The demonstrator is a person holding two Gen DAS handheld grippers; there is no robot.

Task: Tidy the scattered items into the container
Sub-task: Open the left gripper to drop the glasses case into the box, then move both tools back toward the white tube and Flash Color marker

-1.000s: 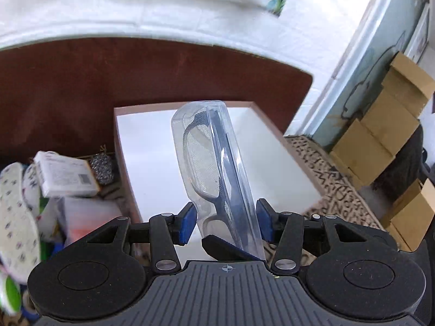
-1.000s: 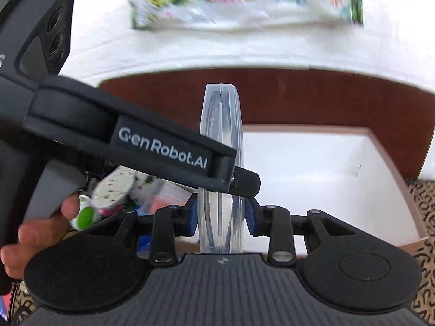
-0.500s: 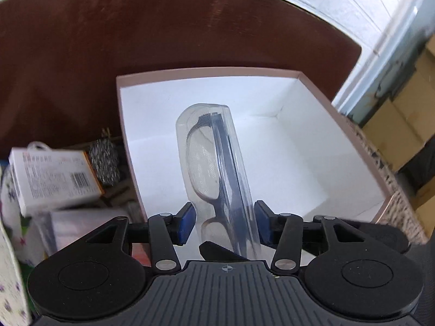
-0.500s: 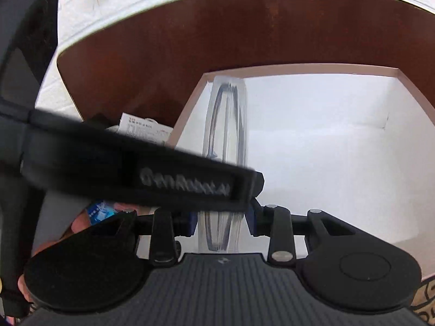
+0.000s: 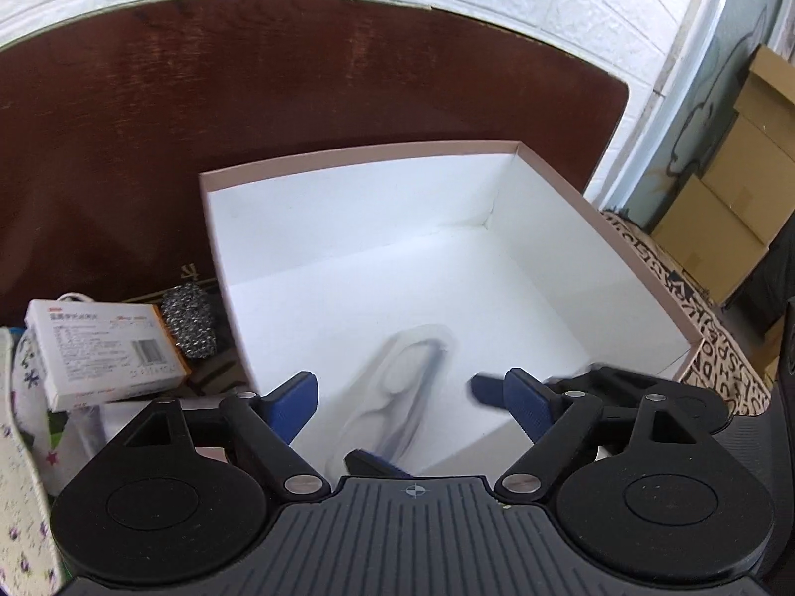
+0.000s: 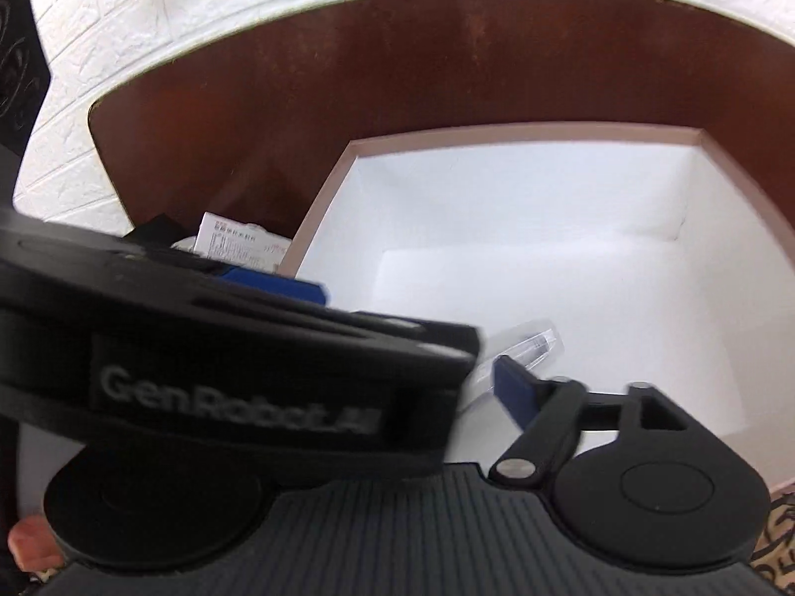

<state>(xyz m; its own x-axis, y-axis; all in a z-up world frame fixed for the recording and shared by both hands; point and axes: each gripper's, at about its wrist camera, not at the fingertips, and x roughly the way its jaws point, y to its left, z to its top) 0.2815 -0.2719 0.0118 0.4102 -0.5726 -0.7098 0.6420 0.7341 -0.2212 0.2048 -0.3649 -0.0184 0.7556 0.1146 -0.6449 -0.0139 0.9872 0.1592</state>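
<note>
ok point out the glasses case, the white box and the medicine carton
glasses case (image 5: 402, 392): left wrist view, blurred clear shell
white box (image 5: 357, 156): left wrist view, far rim
medicine carton (image 5: 107, 352): left wrist view, printed top face

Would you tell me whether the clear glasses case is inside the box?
Inside: the clear glasses case lies within the white box walls, free of both opening grippers.

Both wrist views angled down, close over the white box (image 5: 357, 268), sharing its interior.
</note>
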